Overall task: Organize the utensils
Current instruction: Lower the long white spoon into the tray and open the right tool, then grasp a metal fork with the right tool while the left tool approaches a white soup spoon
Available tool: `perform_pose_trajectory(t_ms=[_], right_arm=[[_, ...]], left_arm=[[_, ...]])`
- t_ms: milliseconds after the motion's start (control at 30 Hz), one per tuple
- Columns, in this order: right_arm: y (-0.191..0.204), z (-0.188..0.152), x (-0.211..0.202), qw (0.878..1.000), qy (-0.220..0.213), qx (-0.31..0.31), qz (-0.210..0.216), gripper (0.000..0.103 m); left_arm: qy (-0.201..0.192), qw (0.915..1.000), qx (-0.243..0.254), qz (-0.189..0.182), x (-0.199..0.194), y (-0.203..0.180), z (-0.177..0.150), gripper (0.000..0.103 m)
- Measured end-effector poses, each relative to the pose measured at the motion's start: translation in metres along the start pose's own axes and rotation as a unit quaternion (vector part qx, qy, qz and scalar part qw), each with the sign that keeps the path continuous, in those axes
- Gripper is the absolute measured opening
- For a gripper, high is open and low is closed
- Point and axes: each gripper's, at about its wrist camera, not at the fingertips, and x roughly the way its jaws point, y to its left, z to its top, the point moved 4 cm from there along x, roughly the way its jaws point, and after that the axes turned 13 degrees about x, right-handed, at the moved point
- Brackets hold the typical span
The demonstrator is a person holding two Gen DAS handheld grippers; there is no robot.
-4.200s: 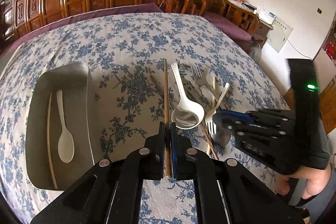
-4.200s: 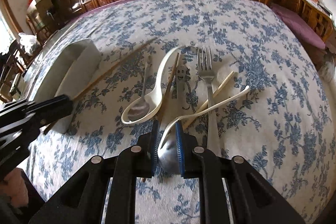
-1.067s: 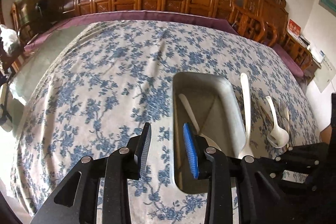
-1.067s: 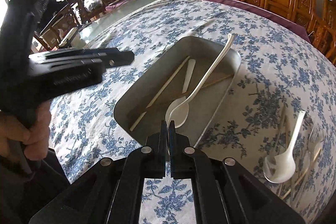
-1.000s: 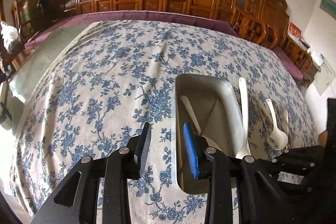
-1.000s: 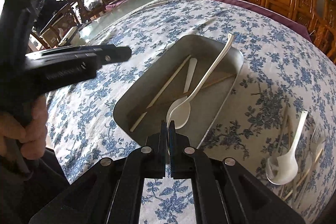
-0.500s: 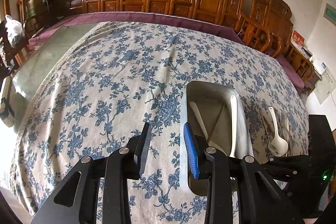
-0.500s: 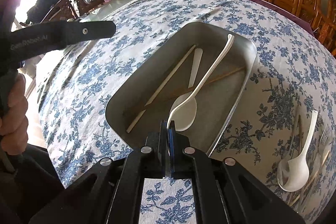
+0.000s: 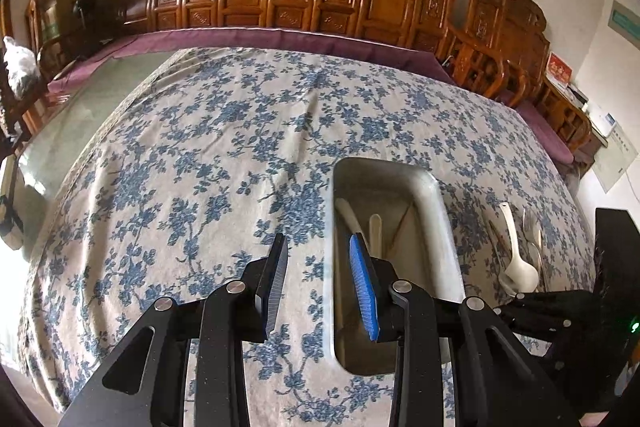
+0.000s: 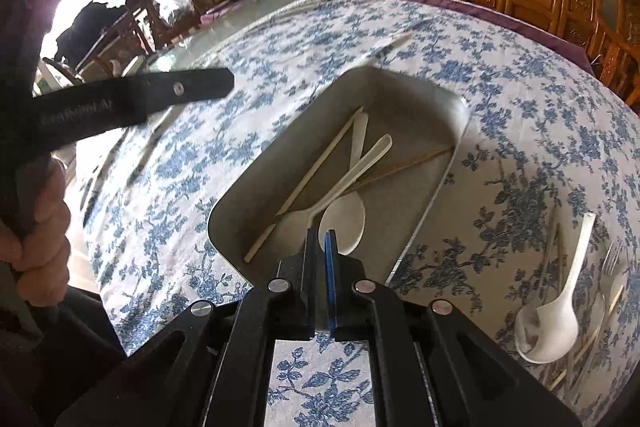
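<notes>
**Spoon release into tray**

Right gripper [image 10: 320, 247]: fingers clenched, at most a sliver of the white spoon [image 10: 344, 223] bowl between them, low centre of frame; grip uncertain. Left gripper [image 9: 320, 279]: fingers released, holding nothing, straddling the tray's near left wall. To finish well: part the fingers fully, then lift clear without snagging the handle.

Metal tray [image 10: 424, 95], mid-frame on the bench: two white spoons, one pale chopstick [image 10: 308, 179], one brown chopstick [image 10: 408, 165], crossing. Ladle spoon [image 10: 556, 311], fork and sticks lie outside, lower right.

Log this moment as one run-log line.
left gripper open, empty | right gripper shut on white spoon | over metal tray
</notes>
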Motion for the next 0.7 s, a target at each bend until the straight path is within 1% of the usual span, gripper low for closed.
perform_pose_trajectory(t_ms=[233,400,433,467,500,533,600,633,700], right_arm=[[-0.023,0.000,-0.032,0.999,-0.028,0.021,0.003,0.007],[-0.056,-0.013,-0.063,0.997,-0.055,0.050,-0.008,0.007],[-0.066,-0.018,-0.070,0.996,-0.061,0.060,-0.014,0.007],[-0.076,-0.023,-0.076,0.995,-0.065,0.066,-0.020,0.007],[-0.084,-0.028,-0.081,0.995,-0.067,0.070,-0.029,0.007],[-0.093,-0.032,-0.086,0.994,-0.070,0.074,-0.039,0.008],[-0.110,-0.040,-0.094,0.993,-0.073,0.082,-0.052,0.014],[-0.116,-0.044,-0.098,0.992,-0.075,0.084,-0.058,0.017],[-0.133,-0.053,-0.106,0.990,-0.078,0.089,-0.075,0.019]], left_arm=[[-0.001,0.9999,0.015,-0.006,0.001,-0.017,0.003,0.031],[-0.001,0.9991,0.038,-0.018,0.005,-0.043,0.007,0.032],[0.000,0.9989,0.042,-0.020,0.006,-0.047,0.008,0.035],[0.000,0.9988,0.045,-0.021,0.007,-0.051,0.009,0.041],[-0.001,0.9986,0.048,-0.023,0.008,-0.056,0.010,0.043],[-0.001,0.9982,0.054,-0.026,0.009,-0.064,0.011,0.045],[-0.001,0.9974,0.064,-0.032,0.010,-0.076,0.012,0.045],[0.000,0.9971,0.069,-0.034,0.011,-0.082,0.012,0.047],[0.000,0.9960,0.081,-0.038,0.013,-0.094,0.011,0.049]])
